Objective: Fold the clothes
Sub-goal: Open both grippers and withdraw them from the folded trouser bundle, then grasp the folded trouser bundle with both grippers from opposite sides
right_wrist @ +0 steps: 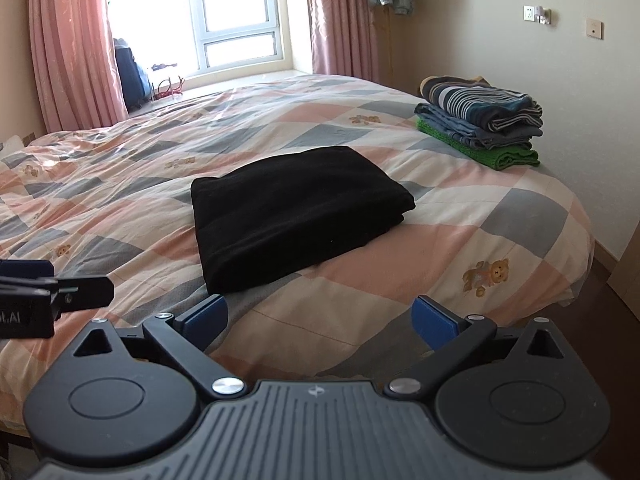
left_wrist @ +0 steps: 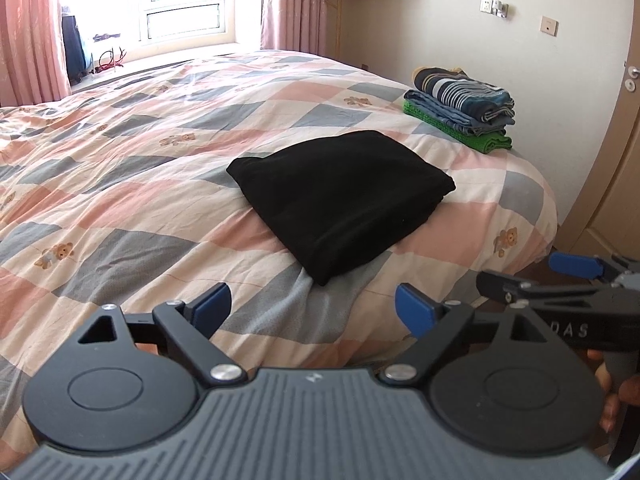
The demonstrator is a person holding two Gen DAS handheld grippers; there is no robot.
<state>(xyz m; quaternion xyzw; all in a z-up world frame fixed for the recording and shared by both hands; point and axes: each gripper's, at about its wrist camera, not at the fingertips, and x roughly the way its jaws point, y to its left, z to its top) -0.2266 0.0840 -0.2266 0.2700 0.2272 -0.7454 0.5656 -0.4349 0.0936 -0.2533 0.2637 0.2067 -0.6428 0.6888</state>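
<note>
A black garment lies folded into a thick rectangle on the bed; it also shows in the right wrist view. My left gripper is open and empty, held just short of the garment's near corner. My right gripper is open and empty, also a little short of the garment's near edge. The right gripper shows at the right edge of the left wrist view. The left gripper shows at the left edge of the right wrist view.
A stack of folded clothes, striped on top and green at the bottom, sits at the bed's far right corner. The checked quilt covers the bed. A window and pink curtains stand behind. A wall and a door are to the right.
</note>
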